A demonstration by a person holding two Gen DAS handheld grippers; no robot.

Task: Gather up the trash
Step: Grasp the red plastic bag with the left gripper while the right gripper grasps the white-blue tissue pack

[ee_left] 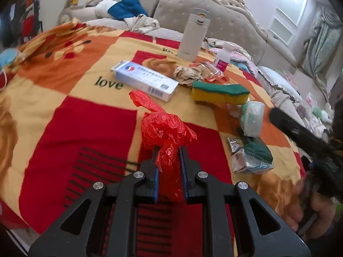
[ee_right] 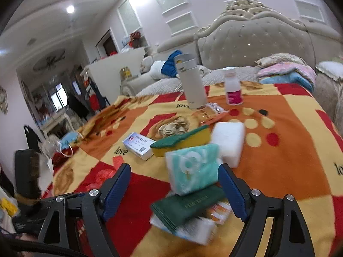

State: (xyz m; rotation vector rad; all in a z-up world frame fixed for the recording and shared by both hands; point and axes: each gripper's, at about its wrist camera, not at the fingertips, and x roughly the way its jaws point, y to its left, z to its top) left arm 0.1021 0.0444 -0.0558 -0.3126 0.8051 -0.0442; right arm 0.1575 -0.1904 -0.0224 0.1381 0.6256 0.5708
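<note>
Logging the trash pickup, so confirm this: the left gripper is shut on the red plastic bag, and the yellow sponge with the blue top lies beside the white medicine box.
One detail is wrong: the sponge's top is green, not blue, as the left wrist view shows. The rest stands: the left gripper is shut on the red plastic bag, and the sponge lies beside the white medicine box.
</note>
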